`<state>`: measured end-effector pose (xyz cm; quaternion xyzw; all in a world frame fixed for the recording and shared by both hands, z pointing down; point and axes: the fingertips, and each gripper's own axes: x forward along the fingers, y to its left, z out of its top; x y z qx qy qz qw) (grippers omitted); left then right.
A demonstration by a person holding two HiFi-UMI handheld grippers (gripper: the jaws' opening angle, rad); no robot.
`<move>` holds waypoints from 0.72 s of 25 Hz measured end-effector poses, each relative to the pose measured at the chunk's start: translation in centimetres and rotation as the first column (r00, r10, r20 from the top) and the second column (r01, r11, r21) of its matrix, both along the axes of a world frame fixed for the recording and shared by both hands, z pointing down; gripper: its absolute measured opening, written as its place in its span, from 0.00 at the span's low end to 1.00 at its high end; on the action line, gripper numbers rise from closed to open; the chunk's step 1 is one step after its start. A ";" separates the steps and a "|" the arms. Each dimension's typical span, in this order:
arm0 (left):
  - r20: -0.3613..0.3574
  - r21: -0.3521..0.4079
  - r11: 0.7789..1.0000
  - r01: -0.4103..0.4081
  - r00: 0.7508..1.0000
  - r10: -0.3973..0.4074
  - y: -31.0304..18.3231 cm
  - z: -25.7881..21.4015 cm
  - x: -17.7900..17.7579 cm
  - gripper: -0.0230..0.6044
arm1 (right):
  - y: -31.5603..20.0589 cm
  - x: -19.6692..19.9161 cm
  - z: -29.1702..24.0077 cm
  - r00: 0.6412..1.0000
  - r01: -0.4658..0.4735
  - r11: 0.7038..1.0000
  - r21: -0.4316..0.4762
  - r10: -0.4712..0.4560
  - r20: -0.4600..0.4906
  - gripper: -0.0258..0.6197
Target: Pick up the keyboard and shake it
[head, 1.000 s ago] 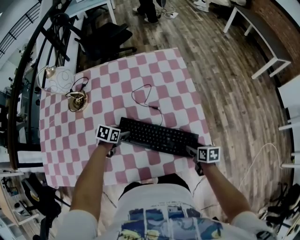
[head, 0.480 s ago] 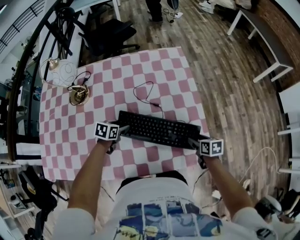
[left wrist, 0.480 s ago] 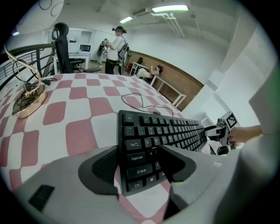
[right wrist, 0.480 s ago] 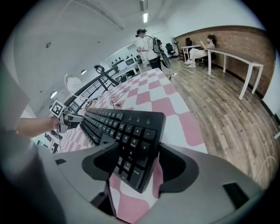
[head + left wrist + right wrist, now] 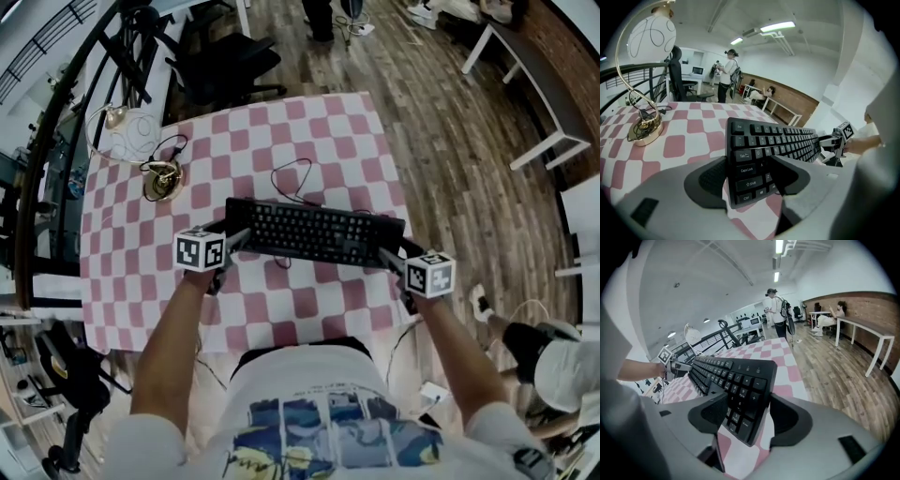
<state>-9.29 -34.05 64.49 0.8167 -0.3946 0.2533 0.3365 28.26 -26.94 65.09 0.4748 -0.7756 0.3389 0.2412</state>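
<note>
Two grippers have the keyboard (image 5: 314, 232) by its ends. My left gripper (image 5: 232, 242) has its jaws clamped on the Caps Lock end, and my right gripper (image 5: 390, 259) has its jaws clamped on the numpad end. The keyboard spans between them, held up over the near half of the checked table (image 5: 281, 122). Its cable (image 5: 291, 180) loops on the cloth behind it. A lamp (image 5: 157, 183) stands well apart, far left.

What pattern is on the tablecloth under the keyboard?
Pink-and-white checks; the tablecloth shows best in the head view.
</note>
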 end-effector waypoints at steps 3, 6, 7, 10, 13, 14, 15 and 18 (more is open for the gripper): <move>-0.015 0.046 0.999 0.027 1.000 -0.026 -0.8 -1.5 -0.5 0.49 | -1.8 -0.4 -2.3 0.999 0.031 0.997 0.071 -0.029 -0.023 0.47; -0.026 0.089 0.995 0.055 0.998 -0.053 -1.5 -3.0 -1.0 0.48 | -3.6 -0.3 -4.7 0.998 0.053 0.986 0.158 -0.045 -0.053 0.41; -0.033 0.102 0.993 0.063 0.998 -0.060 -1.7 -3.5 -1.0 0.48 | -4.2 -0.3 -5.5 0.997 0.060 0.980 0.188 -0.050 -0.062 0.41; -0.049 0.141 0.987 0.081 0.996 -0.074 -2.3 -5.0 -1.3 0.48 | -5.5 -0.6 -8.0 0.994 0.086 0.962 0.259 -0.065 -0.088 0.41; -0.062 0.185 0.978 0.096 0.994 -0.086 -3.0 -6.7 -1.6 0.48 | -6.7 -1.0 -10.0 0.990 0.114 0.943 0.312 -0.080 -0.120 0.41; -0.065 0.202 0.974 0.101 0.994 -0.090 -3.2 -7.4 -1.7 0.48 | -7.0 -1.1 -10.7 0.988 0.122 0.936 0.329 -0.084 -0.129 0.41; -0.067 0.220 0.970 0.105 0.993 -0.092 -3.4 -8.0 -1.8 0.48 | -7.3 -1.3 -11.4 0.987 0.129 0.929 0.347 -0.086 -0.136 0.41; -0.077 0.271 0.956 0.115 0.992 -0.098 -3.9 -9.9 -2.1 0.48 | -7.9 -1.6 -13.4 0.984 0.144 0.905 0.401 -0.089 -0.153 0.41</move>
